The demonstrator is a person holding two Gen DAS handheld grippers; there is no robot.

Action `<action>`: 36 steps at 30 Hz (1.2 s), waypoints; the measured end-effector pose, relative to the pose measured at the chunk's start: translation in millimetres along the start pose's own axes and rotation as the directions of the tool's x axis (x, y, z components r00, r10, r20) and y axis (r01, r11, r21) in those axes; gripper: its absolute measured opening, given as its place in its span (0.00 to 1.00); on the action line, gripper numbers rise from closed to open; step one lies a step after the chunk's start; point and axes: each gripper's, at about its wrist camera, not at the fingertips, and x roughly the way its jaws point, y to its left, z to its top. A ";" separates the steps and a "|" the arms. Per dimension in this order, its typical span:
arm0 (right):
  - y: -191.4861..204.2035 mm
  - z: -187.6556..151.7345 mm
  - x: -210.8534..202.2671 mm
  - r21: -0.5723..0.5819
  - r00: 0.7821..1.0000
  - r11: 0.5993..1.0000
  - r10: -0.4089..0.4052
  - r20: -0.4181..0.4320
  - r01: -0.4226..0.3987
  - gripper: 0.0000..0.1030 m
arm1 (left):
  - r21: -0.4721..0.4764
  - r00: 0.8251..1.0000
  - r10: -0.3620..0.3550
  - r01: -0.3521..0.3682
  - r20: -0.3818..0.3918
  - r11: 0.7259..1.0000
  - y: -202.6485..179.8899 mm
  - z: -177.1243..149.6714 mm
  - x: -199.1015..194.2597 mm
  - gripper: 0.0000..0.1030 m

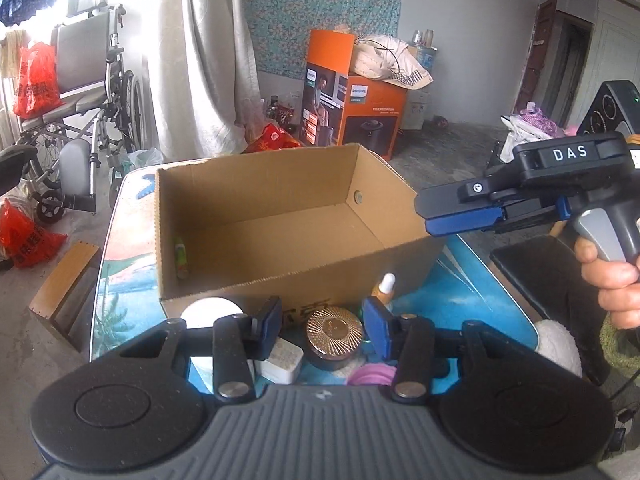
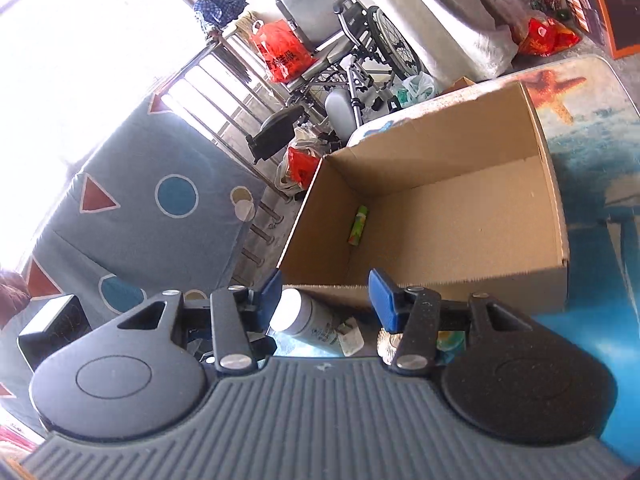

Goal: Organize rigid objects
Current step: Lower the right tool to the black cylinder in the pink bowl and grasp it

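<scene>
Cardboard box (image 1: pixel 280 240) w/ green tube (image 1: pixel 182 258), both grippers tilted down, fingers (image 1: pixel 268 330) apart, seemingly empty.

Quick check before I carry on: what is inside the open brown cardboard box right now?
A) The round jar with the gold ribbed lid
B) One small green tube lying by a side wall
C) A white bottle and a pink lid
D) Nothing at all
B: the open brown cardboard box holds only one small green tube lying against a side wall; the round jar with the gold ribbed lid sits outside, in front of it.
</scene>
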 end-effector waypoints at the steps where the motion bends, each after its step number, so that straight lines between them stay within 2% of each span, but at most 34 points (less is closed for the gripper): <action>1: -11.1 -15.6 -0.1 0.051 1.000 0.999 0.007 -0.011 -0.006 0.43 | 0.013 0.999 -0.012 0.013 -0.029 1.000 -7.6 -11.6 6.9 0.45; 4: -46.1 -68.8 13.7 0.233 0.997 0.973 0.018 -0.071 -0.001 0.36 | 0.058 0.993 -0.030 0.037 -0.111 0.998 -25.3 -35.2 26.0 0.45; 6: -65.1 -96.8 25.8 0.346 0.994 0.938 0.036 -0.106 0.003 0.34 | 0.093 0.986 -0.030 0.046 -0.162 0.995 -36.6 -47.9 39.1 0.45; 7: -72.2 -107.9 31.5 0.395 0.992 0.919 0.046 -0.120 0.006 0.27 | 0.112 0.983 -0.012 0.033 -0.181 0.993 -41.5 -52.8 44.7 0.44; 10: -78.4 -128.4 46.8 0.469 0.988 0.883 0.061 -0.142 0.013 0.25 | 0.174 0.979 0.055 -0.020 -0.197 0.985 -50.7 -65.4 54.1 0.44; 14: -76.9 -133.1 58.1 0.488 0.983 0.872 0.059 -0.172 0.033 0.25 | 0.201 0.973 0.106 -0.064 -0.205 0.978 -55.7 -72.5 60.2 0.41; 22: -72.8 -128.6 77.8 0.494 0.971 0.863 0.017 -0.238 0.106 0.26 | 0.137 0.963 0.074 -0.039 -0.259 0.990 -50.1 -74.9 73.6 0.37; 25: -68.2 -122.9 84.7 0.487 0.966 0.863 -0.001 -0.257 0.131 0.26 | 0.109 0.961 0.052 -0.023 -0.273 0.994 -45.8 -75.6 78.0 0.27; 27: -67.0 -120.3 89.9 0.485 0.962 0.863 -0.007 -0.272 0.143 0.26 | 0.090 0.960 0.031 -0.006 -0.277 0.996 -45.1 -75.7 78.6 0.24; 36: -68.7 -112.2 98.6 0.480 0.960 0.866 -0.002 -0.281 0.143 0.27 | 0.113 0.967 0.053 -0.026 -0.251 0.993 -48.1 -75.5 79.0 0.22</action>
